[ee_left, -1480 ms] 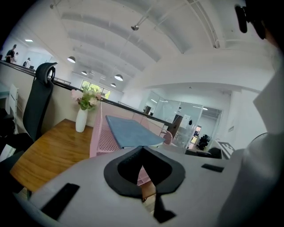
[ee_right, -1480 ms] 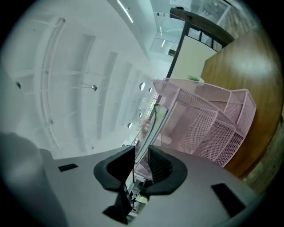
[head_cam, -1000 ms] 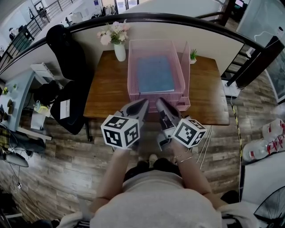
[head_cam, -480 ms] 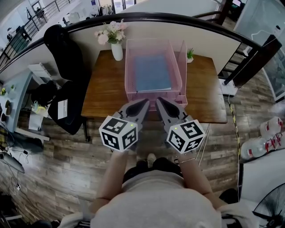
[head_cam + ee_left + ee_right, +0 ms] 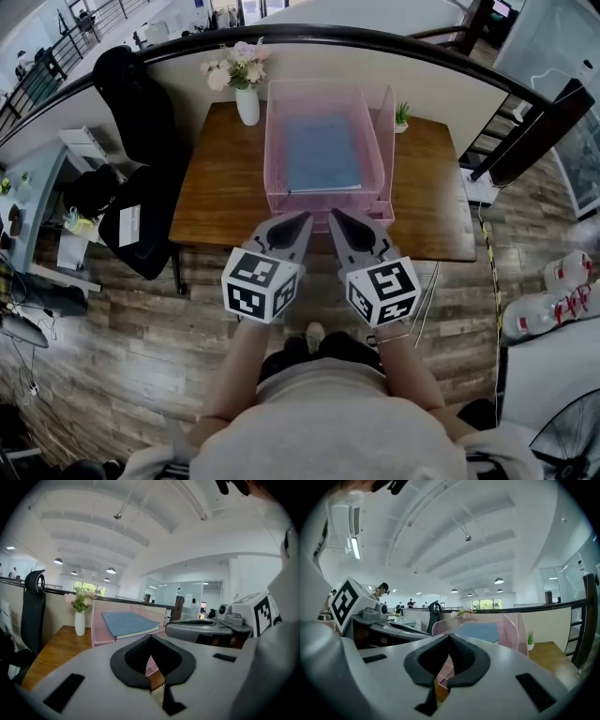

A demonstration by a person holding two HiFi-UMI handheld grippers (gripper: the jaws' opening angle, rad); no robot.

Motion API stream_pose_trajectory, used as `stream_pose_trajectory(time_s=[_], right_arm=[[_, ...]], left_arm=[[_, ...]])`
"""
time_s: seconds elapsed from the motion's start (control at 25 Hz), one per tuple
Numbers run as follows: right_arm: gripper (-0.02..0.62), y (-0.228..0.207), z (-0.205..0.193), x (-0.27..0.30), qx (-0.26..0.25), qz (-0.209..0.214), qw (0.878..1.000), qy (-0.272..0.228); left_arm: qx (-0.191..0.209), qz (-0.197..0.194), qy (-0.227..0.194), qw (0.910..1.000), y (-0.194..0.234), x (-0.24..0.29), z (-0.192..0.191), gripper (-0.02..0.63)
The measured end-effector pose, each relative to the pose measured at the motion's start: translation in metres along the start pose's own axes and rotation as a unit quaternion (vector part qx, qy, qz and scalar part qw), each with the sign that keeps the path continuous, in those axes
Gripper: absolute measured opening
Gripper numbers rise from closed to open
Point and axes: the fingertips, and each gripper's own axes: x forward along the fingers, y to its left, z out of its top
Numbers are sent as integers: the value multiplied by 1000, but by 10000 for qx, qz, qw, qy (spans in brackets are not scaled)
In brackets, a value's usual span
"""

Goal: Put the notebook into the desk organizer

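Note:
A blue notebook [image 5: 323,152] lies flat inside the pink mesh desk organizer [image 5: 323,199] on the brown wooden table [image 5: 220,187]. My left gripper [image 5: 302,221] and right gripper [image 5: 336,217] hover side by side over the table's near edge, just short of the organizer. Both are shut and hold nothing. In the left gripper view the left gripper [image 5: 150,645] points at the notebook [image 5: 129,622] in the organizer [image 5: 99,632]. From the right gripper [image 5: 450,639], the notebook [image 5: 480,631] shows behind the organizer's pink wall [image 5: 511,632].
A white vase of flowers [image 5: 247,98] stands at the table's back left and a small potted plant [image 5: 402,114] at the back right. A black office chair [image 5: 141,122] is left of the table. A curved partition with a dark rail [image 5: 375,42] runs behind it.
The right gripper has rolled upright, so its marker cube now faces up, and its jaws have closed. The left gripper rolled slightly. Both stayed in place.

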Motion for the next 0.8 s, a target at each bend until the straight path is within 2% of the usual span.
stream_pose_trajectory(time_s=[0.28, 0.48, 0.8], right_arm=[[-2, 6, -14, 4, 306, 173, 9993, 150], [-3, 8, -24, 6, 428, 149, 9986, 255], [-2, 8, -19, 7, 442, 20, 9989, 121]], left_arm=[[-32, -153, 111, 9998, -4, 2, -7, 14], [-7, -230, 263, 9994, -1, 2, -16, 14], [10, -278, 296, 9992, -3, 3, -14, 14]])
